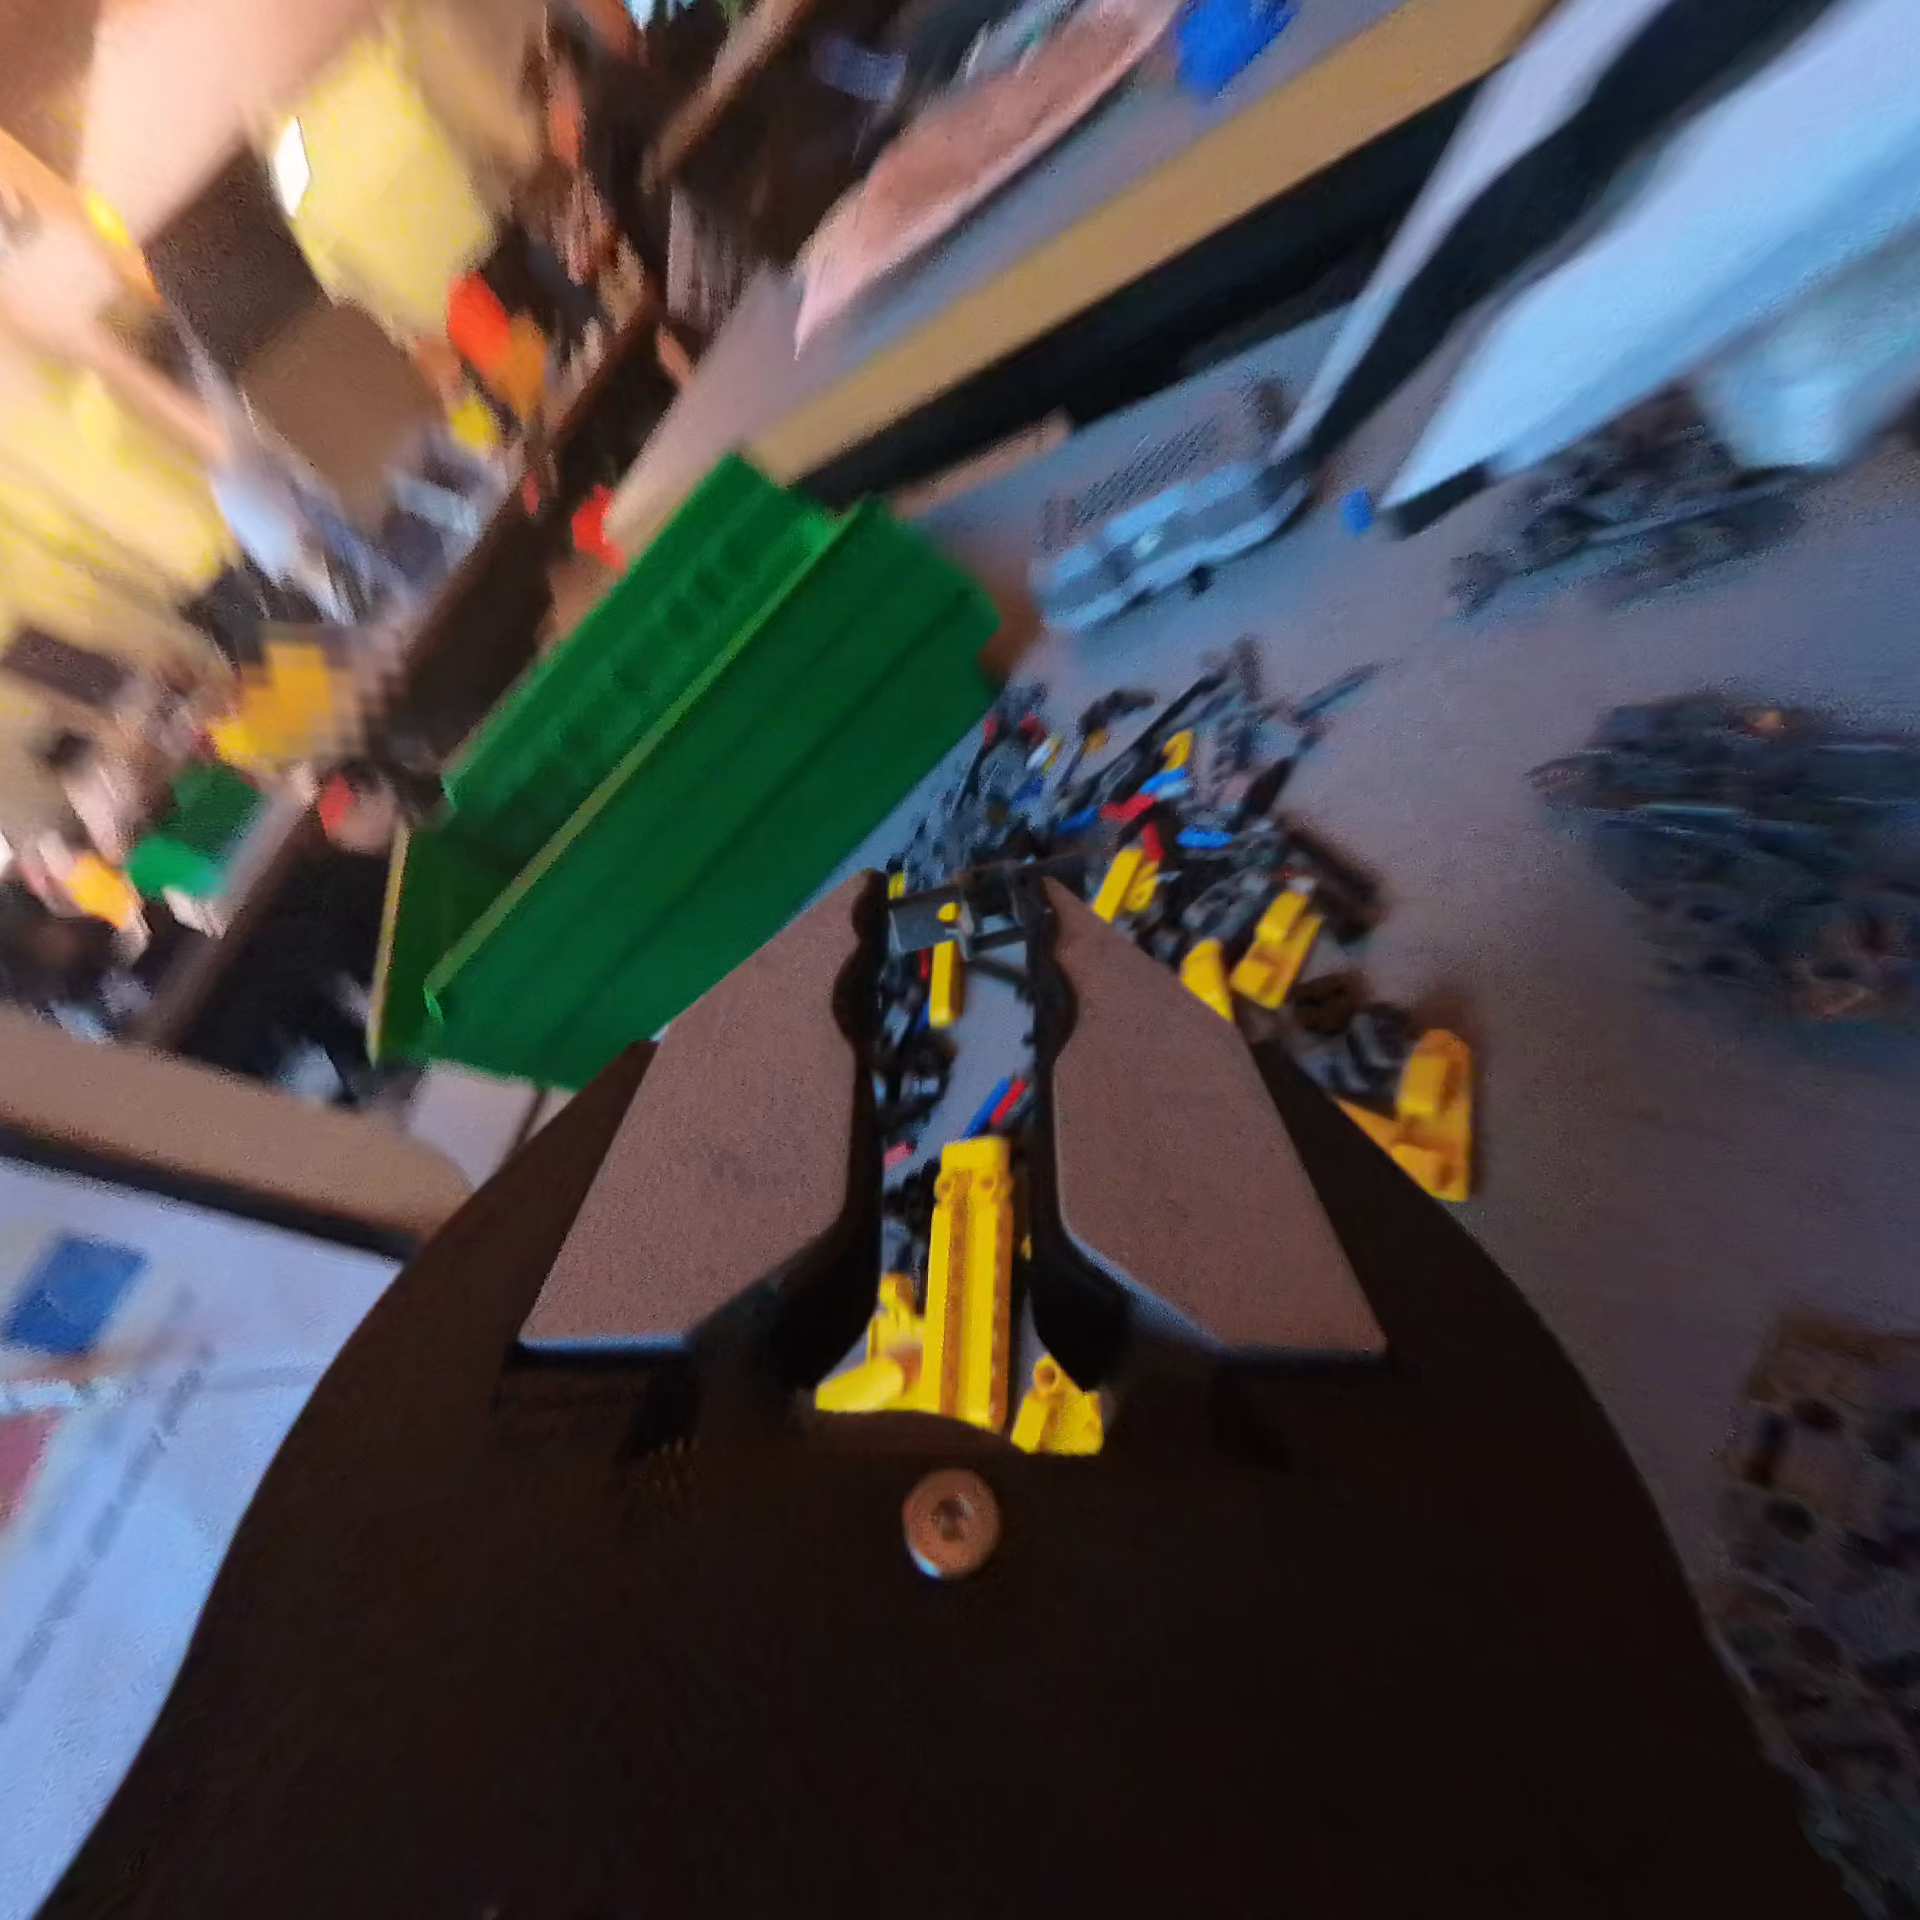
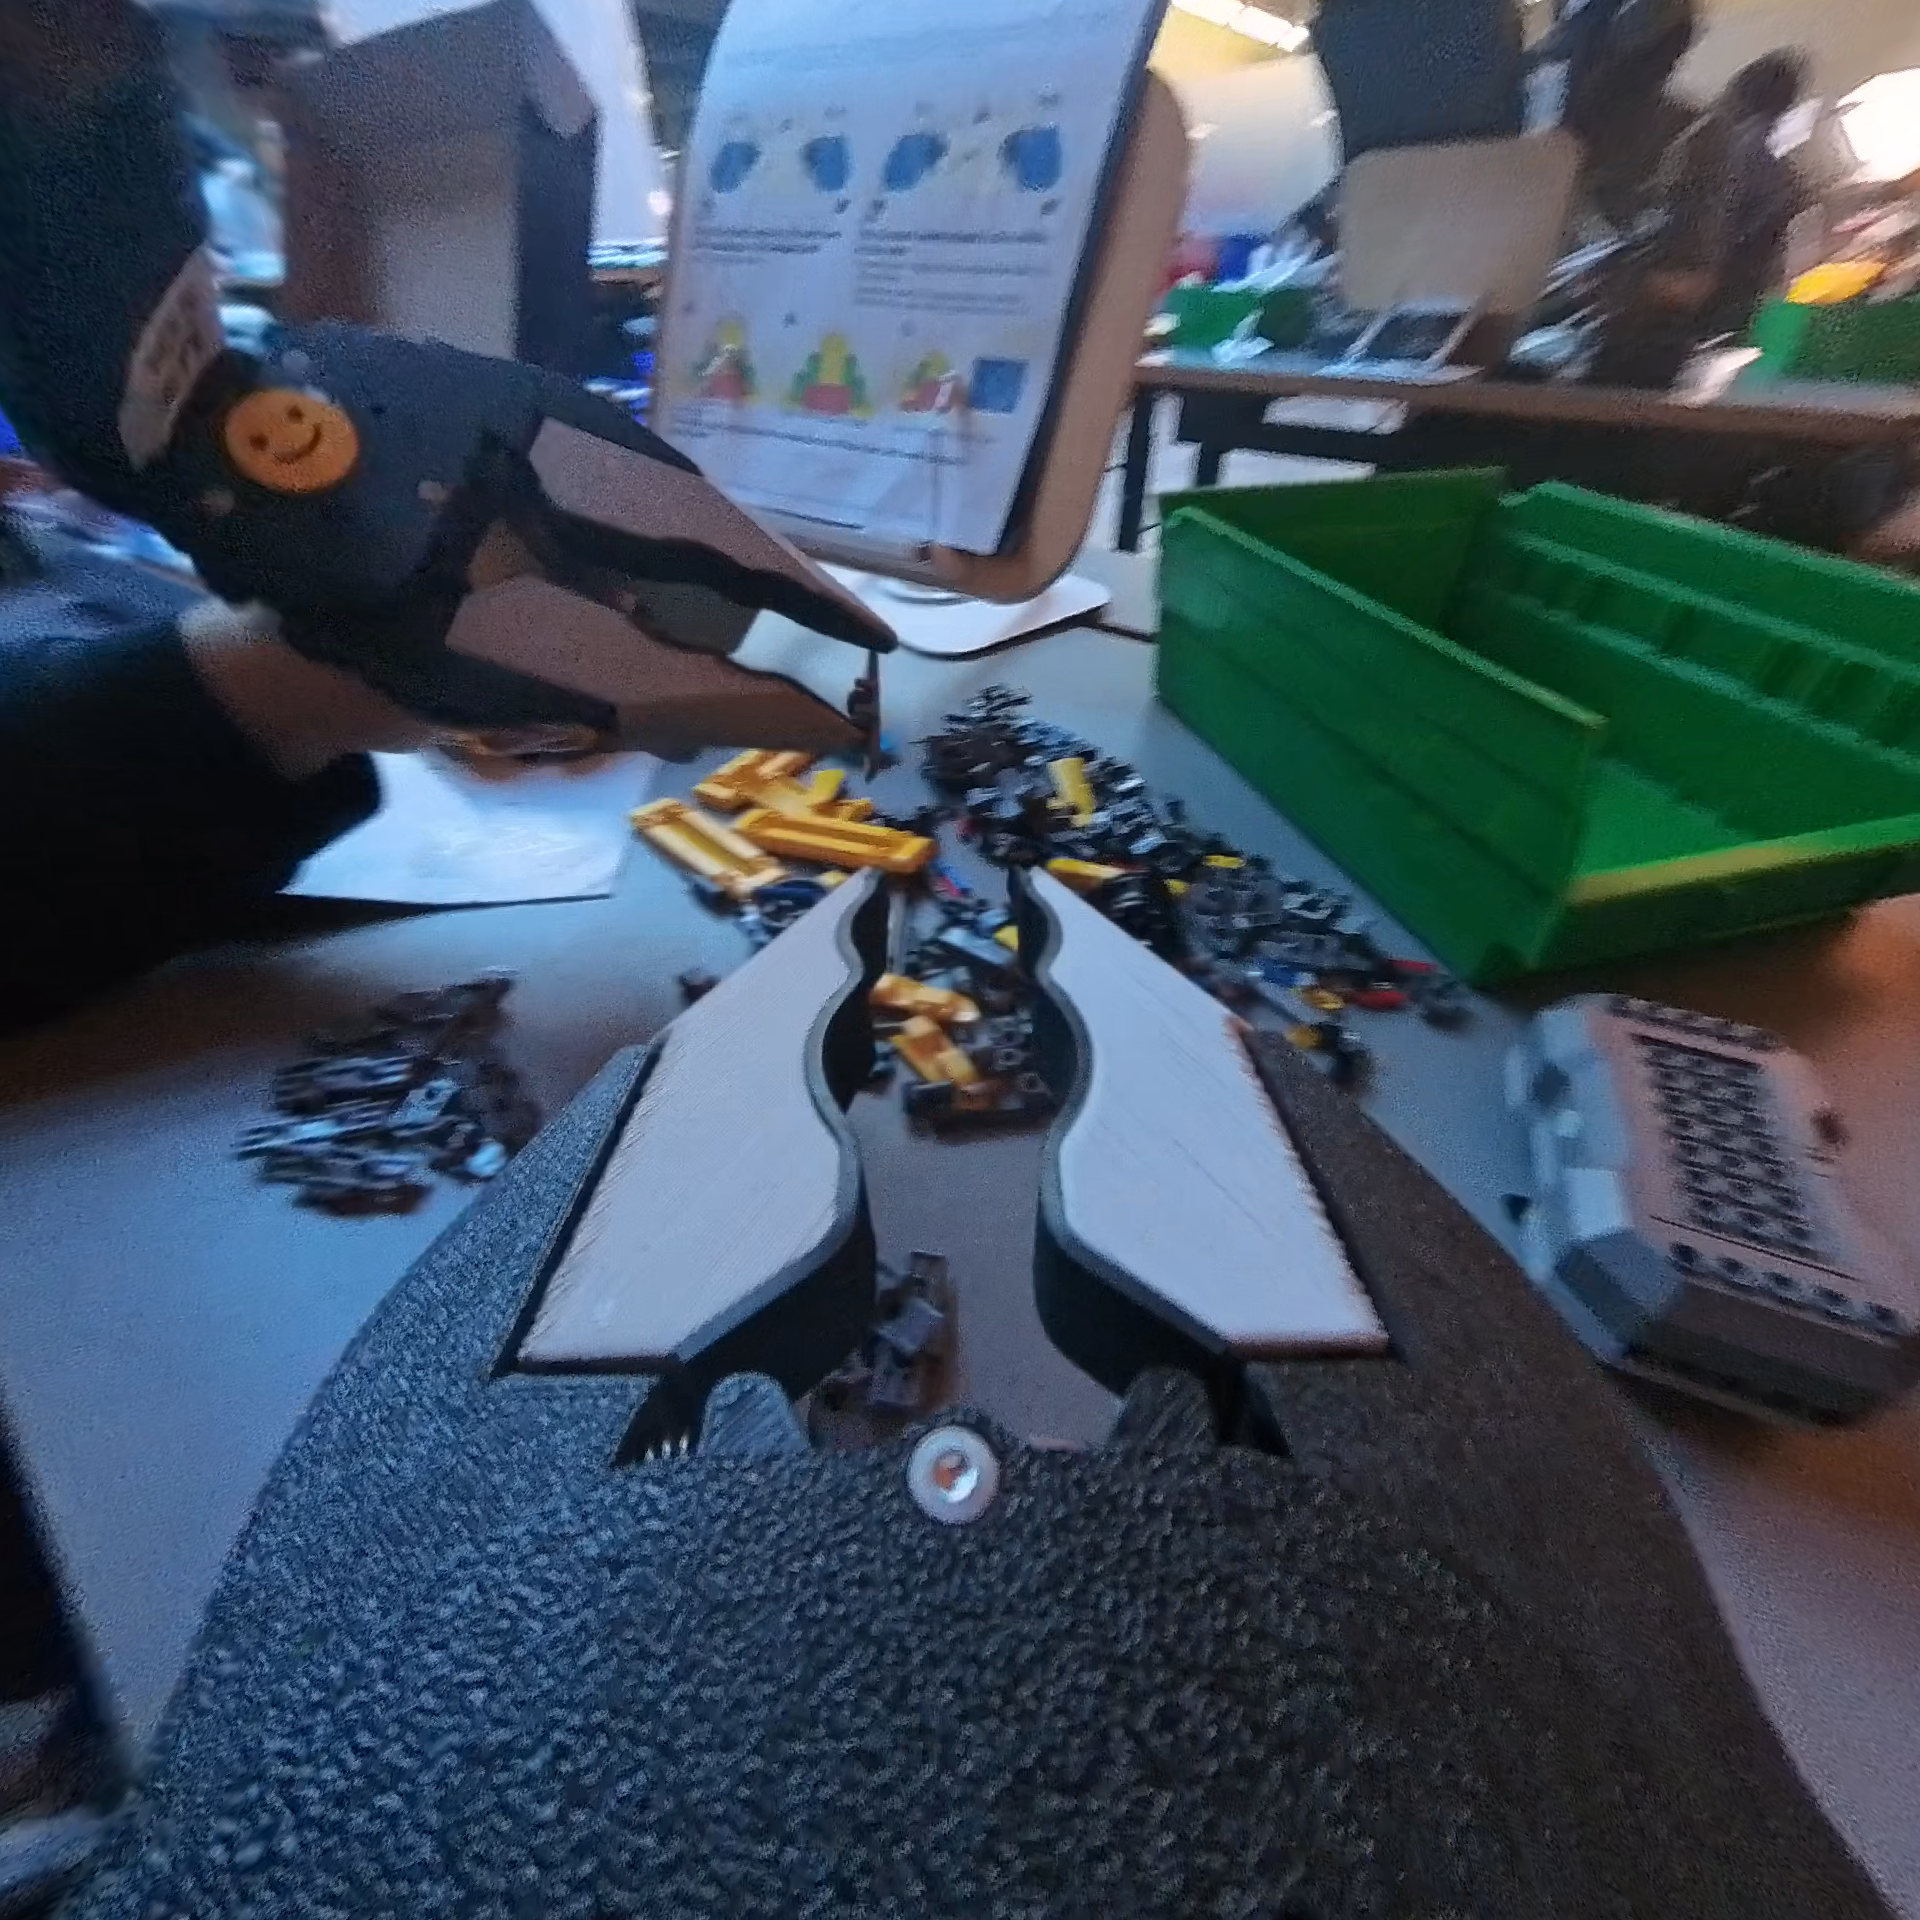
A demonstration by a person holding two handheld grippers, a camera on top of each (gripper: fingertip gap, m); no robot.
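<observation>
A loose pile of small black, yellow, blue and red building pieces (image 1: 1174, 821) lies on the grey table and also shows in the right wrist view (image 2: 1122, 862). My left gripper (image 1: 961, 894) is shut on a small dark grey piece (image 1: 951, 920) and holds it just above the pile. The right wrist view shows the left gripper (image 2: 873, 691) pinching that piece (image 2: 865, 707) over several long yellow beams (image 2: 810, 826). My right gripper (image 2: 951, 883) is open and empty, low over the near side of the pile.
A green plastic bin (image 2: 1455, 727) stands right of the pile, also in the left wrist view (image 1: 707, 748). A grey studded block (image 2: 1704, 1195) lies at the right. A smaller heap of dark pieces (image 2: 384, 1091) lies at the left. An illustrated sheet on a stand (image 2: 894, 291) is behind. People sit at far tables. About 9 cm separates my left fingertips from my right. My right gripper is the nearer one to the grey studded block (image 2: 1704, 1195): about 15 cm, against 20 cm. It is also in sight in the left wrist view (image 1: 1185, 457).
</observation>
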